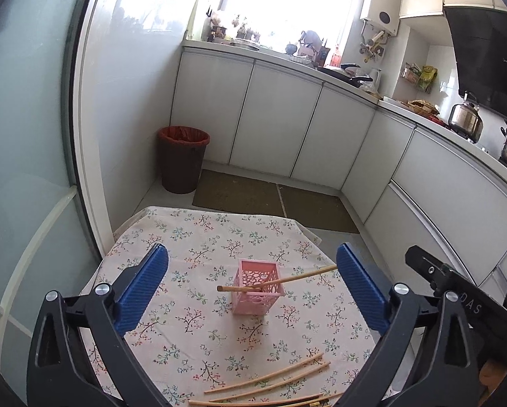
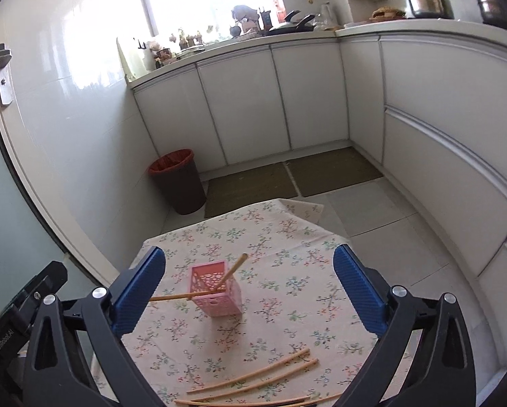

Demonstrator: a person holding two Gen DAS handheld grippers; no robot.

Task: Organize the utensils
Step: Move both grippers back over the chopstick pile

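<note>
A pink perforated holder (image 1: 257, 286) stands upright in the middle of a small table with a floral cloth (image 1: 199, 237); it also shows in the right wrist view (image 2: 216, 291). Two wooden chopsticks lean in it, one (image 1: 297, 276) to the right and one (image 2: 172, 296) to the left. Several loose chopsticks (image 1: 270, 378) lie on the cloth at the near edge, also in the right wrist view (image 2: 253, 376). My left gripper (image 1: 251, 283) and right gripper (image 2: 250, 283) are both open and empty, above the near side of the table.
A dark bin with a red liner (image 1: 182, 157) stands on the floor beyond the table, left. White kitchen cabinets (image 1: 274, 118) run along the back and right. Brown mats (image 1: 274, 200) lie on the floor. A glass door (image 1: 22, 135) is at the left.
</note>
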